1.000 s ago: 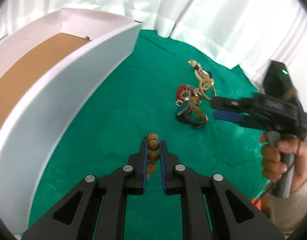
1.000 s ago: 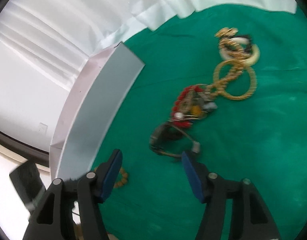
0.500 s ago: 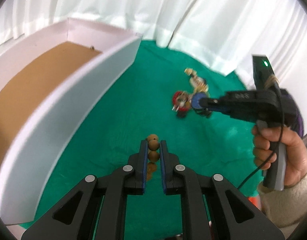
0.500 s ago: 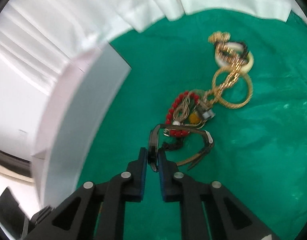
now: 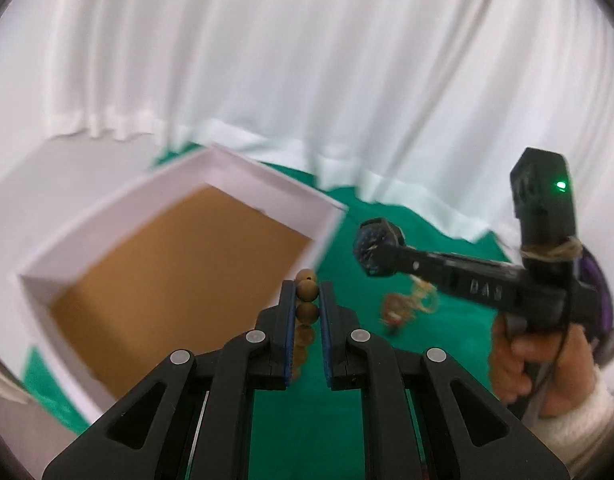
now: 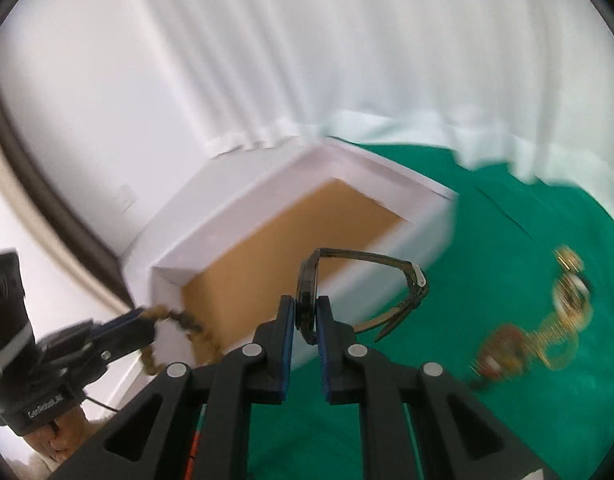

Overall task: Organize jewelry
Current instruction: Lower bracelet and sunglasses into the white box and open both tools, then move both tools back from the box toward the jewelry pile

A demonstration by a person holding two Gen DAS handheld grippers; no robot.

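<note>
Beads [image 5: 307, 300] are hanging pinched in the left gripper [image 5: 307, 312] above the box [image 5: 267, 184]. Right gripper [image 6: 306, 314] is squeezing a watch [image 6: 309, 280] in the air beside the box.

Blurred jewelry pile [image 6: 527, 344] on green cloth [image 6: 487, 240]

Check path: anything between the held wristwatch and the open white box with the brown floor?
Nothing visible. The dark wristwatch, clamped in the right gripper, hangs above the near wall of the white box; its brown floor looks bare.
</note>
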